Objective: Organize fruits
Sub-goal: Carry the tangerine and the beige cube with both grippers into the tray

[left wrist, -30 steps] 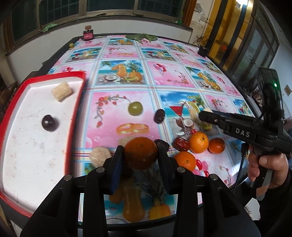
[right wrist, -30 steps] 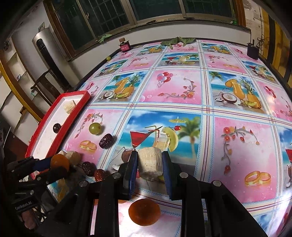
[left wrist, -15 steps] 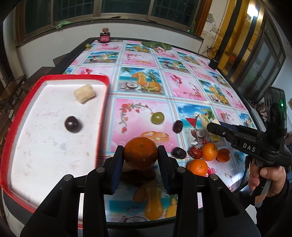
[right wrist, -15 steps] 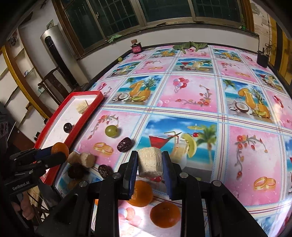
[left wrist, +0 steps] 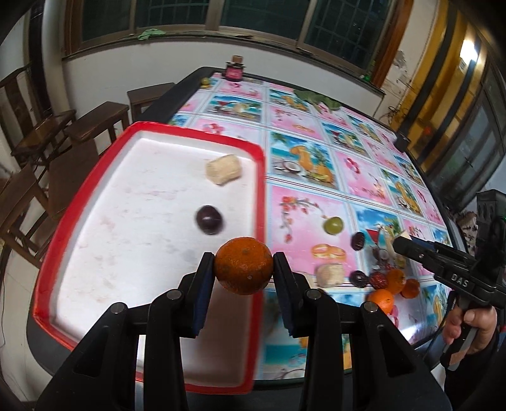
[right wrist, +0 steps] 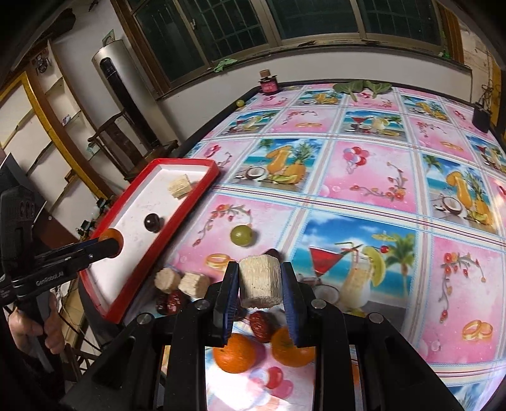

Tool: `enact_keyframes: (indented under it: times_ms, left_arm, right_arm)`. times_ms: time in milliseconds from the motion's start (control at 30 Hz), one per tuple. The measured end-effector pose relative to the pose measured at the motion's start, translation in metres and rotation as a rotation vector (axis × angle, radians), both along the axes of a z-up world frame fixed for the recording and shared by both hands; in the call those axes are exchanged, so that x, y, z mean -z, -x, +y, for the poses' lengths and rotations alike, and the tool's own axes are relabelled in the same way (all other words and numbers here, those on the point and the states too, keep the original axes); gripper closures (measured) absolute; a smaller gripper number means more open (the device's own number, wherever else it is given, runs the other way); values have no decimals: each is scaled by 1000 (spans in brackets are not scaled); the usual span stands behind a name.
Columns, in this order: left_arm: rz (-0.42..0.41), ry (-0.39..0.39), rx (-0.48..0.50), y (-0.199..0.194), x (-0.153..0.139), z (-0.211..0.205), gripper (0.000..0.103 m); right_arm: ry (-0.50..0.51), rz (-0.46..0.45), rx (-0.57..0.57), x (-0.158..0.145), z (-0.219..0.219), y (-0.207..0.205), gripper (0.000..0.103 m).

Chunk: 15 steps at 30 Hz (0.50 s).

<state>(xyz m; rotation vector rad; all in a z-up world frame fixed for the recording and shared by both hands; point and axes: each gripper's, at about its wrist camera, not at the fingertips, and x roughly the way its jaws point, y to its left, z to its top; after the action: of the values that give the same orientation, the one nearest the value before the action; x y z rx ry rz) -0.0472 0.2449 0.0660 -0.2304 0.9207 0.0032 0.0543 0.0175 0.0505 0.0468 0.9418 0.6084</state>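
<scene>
A: The left tongs (left wrist: 243,267) are clamped on an orange (left wrist: 243,265), held above the near right edge of the red-rimmed tray (left wrist: 257,196).

B: And the right tongs (right wrist: 260,286) grip a pale, fibrous chunk (right wrist: 260,282) over the table (right wrist: 363,177) (its cloth is pink and blue squares of cocktails and fruit).

A: My view shows the tray's whole white floor: a dark round fruit (left wrist: 208,219), a pale chunk (left wrist: 224,169).

B: Mine shows two oranges (right wrist: 235,353) below the tongs, red dates (right wrist: 172,302), a green grape (right wrist: 241,235), barred windows (right wrist: 310,19), and a tall standing unit (right wrist: 121,82) in the corner.
</scene>
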Motion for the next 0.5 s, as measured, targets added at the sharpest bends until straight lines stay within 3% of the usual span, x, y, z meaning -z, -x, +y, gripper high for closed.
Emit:
enact_keyframes:
  times_ms: [500]
  left_arm:
    - [-5, 16, -53, 1, 5, 30, 68]
  right_arm:
    - [-25, -27, -137, -17, 59, 6, 77]
